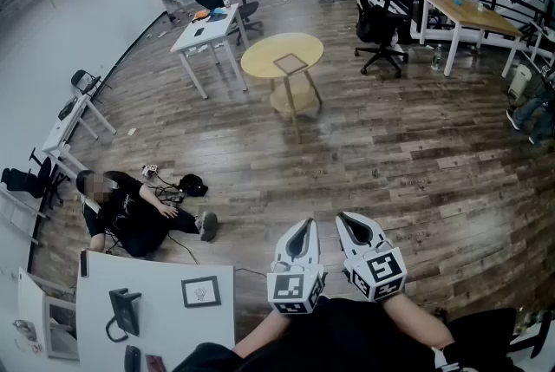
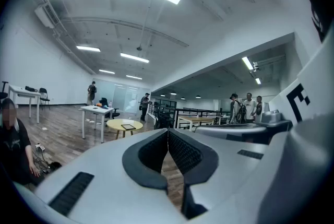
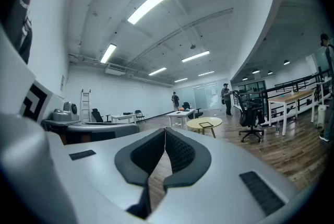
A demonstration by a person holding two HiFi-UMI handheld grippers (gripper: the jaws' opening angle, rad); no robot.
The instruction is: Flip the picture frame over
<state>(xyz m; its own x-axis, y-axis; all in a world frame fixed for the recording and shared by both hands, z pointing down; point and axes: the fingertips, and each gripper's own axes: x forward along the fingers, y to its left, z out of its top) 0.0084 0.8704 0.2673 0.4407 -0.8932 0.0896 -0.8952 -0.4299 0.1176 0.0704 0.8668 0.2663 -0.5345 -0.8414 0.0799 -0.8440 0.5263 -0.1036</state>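
Note:
A picture frame (image 1: 290,63) lies flat on a round yellow table (image 1: 260,60) far across the room; it also shows small in the left gripper view (image 2: 128,126) and the right gripper view (image 3: 206,125). A second framed picture (image 1: 200,291) lies on the white desk (image 1: 165,275) at the lower left. My left gripper (image 1: 301,228) and right gripper (image 1: 351,223) are held side by side close to my body, pointing level toward the room. The left gripper (image 2: 168,132) and the right gripper (image 3: 165,132) are both shut, with nothing between the pads.
A person (image 1: 130,210) sits on the wooden floor by the white desk, beside cables. A desk phone (image 1: 124,311) rests on that desk. An office chair (image 1: 381,28), a white table (image 1: 208,28) and a wooden desk (image 1: 473,15) stand farther off. Two people stand at the back.

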